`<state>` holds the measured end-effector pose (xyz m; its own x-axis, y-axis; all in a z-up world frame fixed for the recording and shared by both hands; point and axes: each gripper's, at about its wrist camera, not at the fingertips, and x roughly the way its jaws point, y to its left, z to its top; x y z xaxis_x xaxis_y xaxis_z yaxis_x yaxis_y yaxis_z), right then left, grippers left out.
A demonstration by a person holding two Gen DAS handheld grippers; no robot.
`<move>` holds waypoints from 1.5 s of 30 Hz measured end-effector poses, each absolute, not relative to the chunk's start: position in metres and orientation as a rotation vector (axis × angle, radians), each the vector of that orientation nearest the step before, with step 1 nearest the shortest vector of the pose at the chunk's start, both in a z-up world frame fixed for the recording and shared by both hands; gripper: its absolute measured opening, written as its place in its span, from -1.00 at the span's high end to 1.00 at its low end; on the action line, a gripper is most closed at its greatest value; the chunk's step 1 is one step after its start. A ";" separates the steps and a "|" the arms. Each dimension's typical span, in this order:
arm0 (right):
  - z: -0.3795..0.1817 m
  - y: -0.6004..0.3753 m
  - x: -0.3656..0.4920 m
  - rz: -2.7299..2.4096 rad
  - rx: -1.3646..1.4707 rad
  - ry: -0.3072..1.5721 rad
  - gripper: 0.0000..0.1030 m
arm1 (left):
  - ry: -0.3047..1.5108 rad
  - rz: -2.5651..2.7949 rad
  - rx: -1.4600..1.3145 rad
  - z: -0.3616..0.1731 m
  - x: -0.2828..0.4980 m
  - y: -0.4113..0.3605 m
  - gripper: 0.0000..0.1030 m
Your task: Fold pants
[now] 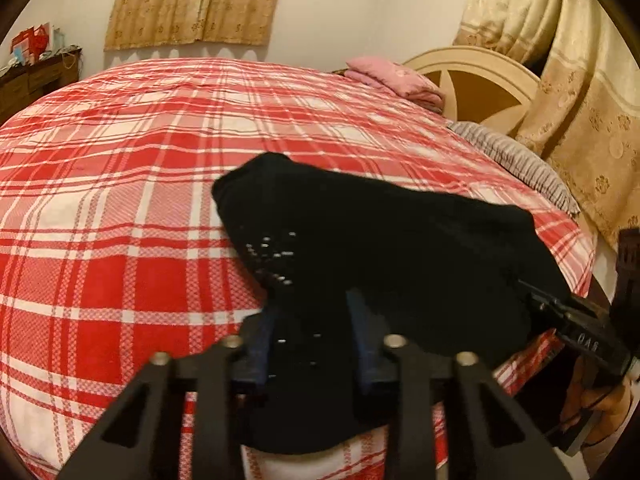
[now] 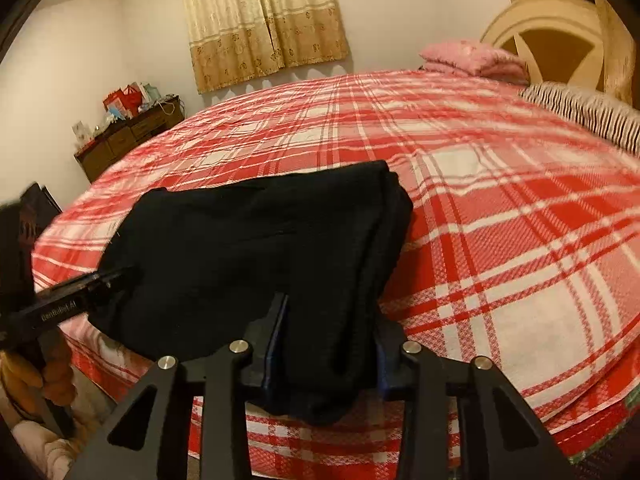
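Black folded pants (image 1: pixel 400 232) lie in a bundle at the near edge of a bed covered in red and white plaid (image 1: pixel 120 200). My left gripper (image 1: pixel 312 308) is shut on the pants' near left end, with dark fabric filling the gap between its blue pads. In the right wrist view the same pants (image 2: pixel 248 240) bunch between the fingers of my right gripper (image 2: pixel 332 312), which is shut on their near right end. Each gripper shows in the other's view, at the fabric's edge: the right gripper (image 1: pixel 536 300) and the left gripper (image 2: pixel 120 276).
Folded pink bedding (image 1: pixel 396 78) and a striped pillow (image 1: pixel 516 160) lie by the cream headboard (image 1: pixel 472 80). A dark dresser (image 2: pixel 128 140) with clutter stands by the far wall. Gold curtains (image 2: pixel 264 20) hang behind. A hand (image 1: pixel 608 404) holds the right gripper's handle.
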<state>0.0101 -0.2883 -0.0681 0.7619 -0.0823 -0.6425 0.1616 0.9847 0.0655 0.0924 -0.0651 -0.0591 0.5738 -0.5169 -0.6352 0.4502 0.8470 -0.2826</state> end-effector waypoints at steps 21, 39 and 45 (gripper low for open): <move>-0.060 -0.265 0.001 -0.257 -0.128 0.661 0.42 | 0.810 -0.491 -0.225 -0.060 0.113 -0.038 -0.62; -0.065 -0.282 0.002 -0.246 -0.021 0.672 0.42 | 0.956 -0.677 -0.471 -0.076 0.121 -0.045 0.61; -0.039 -0.251 0.001 -0.238 -0.158 0.595 0.44 | 0.793 -0.570 -0.272 -0.039 0.101 -0.052 0.72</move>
<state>0.0007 -0.2509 -0.0386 0.8019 -0.2665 -0.5347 0.1760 0.9606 -0.2149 0.1013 -0.0518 -0.0390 0.5628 -0.5762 -0.5926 0.3784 0.8170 -0.4351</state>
